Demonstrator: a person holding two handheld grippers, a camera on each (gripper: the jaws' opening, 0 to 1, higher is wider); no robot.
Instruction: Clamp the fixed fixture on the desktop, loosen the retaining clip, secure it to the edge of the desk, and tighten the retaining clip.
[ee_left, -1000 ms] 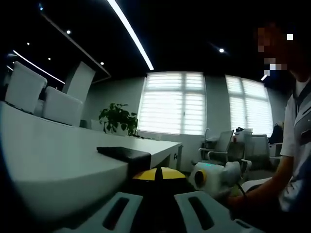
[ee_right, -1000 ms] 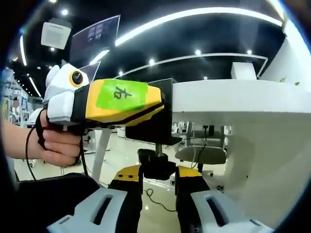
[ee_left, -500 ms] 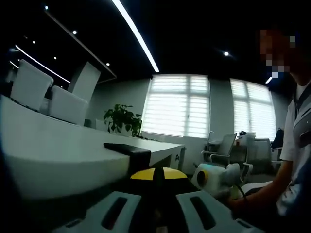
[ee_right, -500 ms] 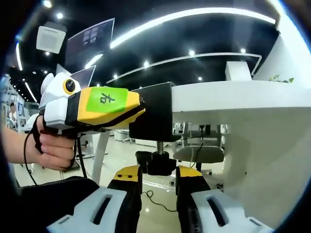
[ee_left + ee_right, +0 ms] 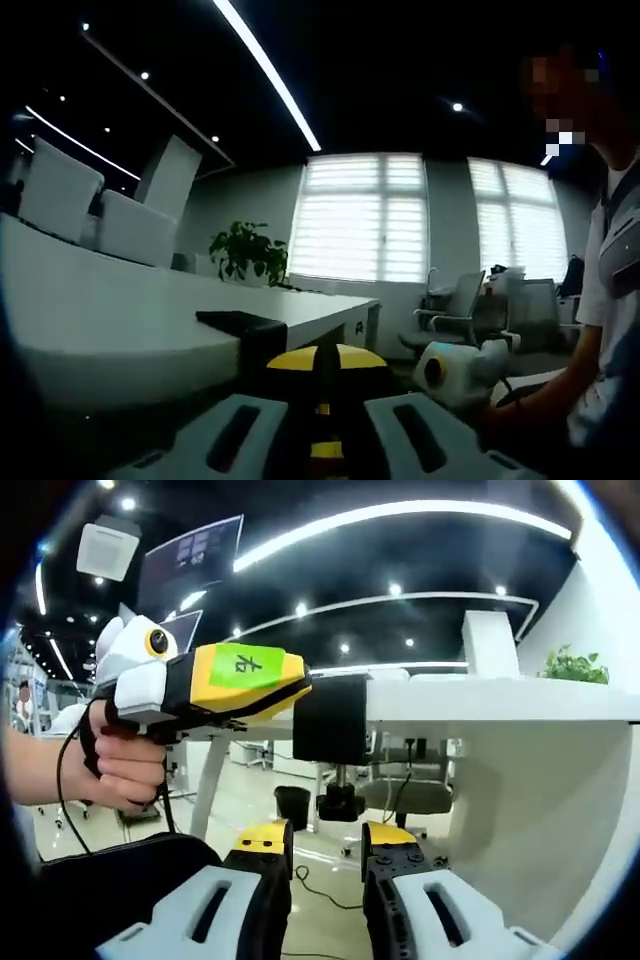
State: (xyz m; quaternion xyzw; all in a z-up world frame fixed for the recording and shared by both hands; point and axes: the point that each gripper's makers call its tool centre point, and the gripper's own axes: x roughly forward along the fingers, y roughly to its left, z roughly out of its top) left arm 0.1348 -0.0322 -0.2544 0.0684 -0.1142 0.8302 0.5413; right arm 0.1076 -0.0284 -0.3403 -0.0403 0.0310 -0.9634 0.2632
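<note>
Yellow-tipped jaws of the right gripper point(image 5: 327, 842) are standing apart, released, just below the black knob point(image 5: 340, 803) of the clamp fixture point(image 5: 331, 720). That fixture is sitting on the edge of the white desk point(image 5: 500, 702). At its far side, the left gripper point(image 5: 205, 684) is reaching against it; whether those 2 jaws are clenching it, I cannot tell. Beyond, a potted plant point(image 5: 573, 666) is standing on the desk.
</note>
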